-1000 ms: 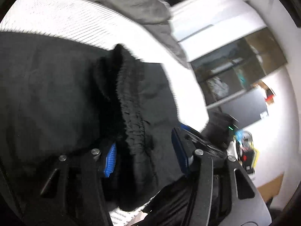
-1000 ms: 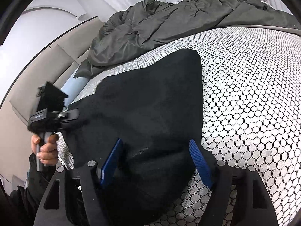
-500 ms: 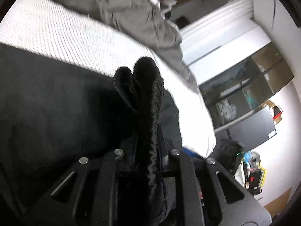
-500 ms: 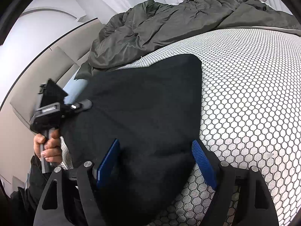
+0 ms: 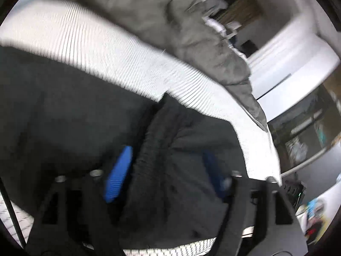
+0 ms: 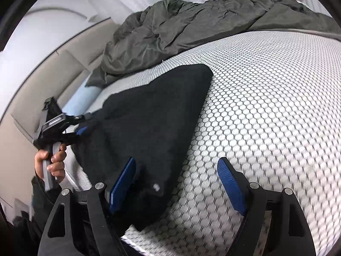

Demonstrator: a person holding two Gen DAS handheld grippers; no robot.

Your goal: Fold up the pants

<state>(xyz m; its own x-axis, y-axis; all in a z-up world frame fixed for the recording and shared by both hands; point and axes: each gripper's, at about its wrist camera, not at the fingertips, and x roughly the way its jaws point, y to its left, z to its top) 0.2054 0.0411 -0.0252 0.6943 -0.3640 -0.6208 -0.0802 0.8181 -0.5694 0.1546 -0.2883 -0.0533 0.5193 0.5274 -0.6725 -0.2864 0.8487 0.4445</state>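
Black pants (image 5: 70,115) blurred, left gripper (image 5: 164,170) opening, waistband between fingers

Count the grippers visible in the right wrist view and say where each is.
2. The right gripper is at the bottom, jaws open beside the black pants; the left gripper is at the left, jaws opening at the pants' far edge.

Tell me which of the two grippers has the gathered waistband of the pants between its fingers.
The left gripper: the ribbed waistband runs up between its blue pads as the jaws open. The right gripper stands open over the pants' smooth edge.
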